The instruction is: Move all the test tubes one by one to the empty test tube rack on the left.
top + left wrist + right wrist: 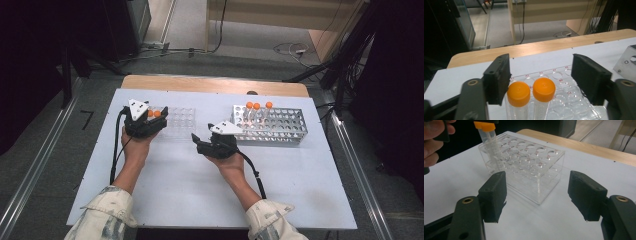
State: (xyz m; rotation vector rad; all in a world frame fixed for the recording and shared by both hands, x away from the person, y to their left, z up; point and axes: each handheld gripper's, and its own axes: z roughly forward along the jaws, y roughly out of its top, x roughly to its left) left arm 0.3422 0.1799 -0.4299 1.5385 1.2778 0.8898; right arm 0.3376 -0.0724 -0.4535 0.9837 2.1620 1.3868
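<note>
Two clear tubes with orange caps (518, 93) (544, 89) stand upright in the left end of a clear plastic rack (564, 100). My left gripper (544, 80) is open around them, its jaws standing apart on either side of the caps and its left jaw close to the left cap. In the high view the left gripper (152, 119) sits over the clear rack (180, 122). My right gripper (199, 142) is open and holds nothing, low over the table, its jaws pointing at the clear rack (529, 162). The right gripper (537, 195) also sees the capped tubes (489, 140).
A metal rack (280, 127) with three orange-capped tubes (256, 106) stands at the right of the white mat (200, 190). Its corner (627, 61) shows in the left gripper view. The wooden table edge (215, 84) lies beyond. Cables trail from both grippers.
</note>
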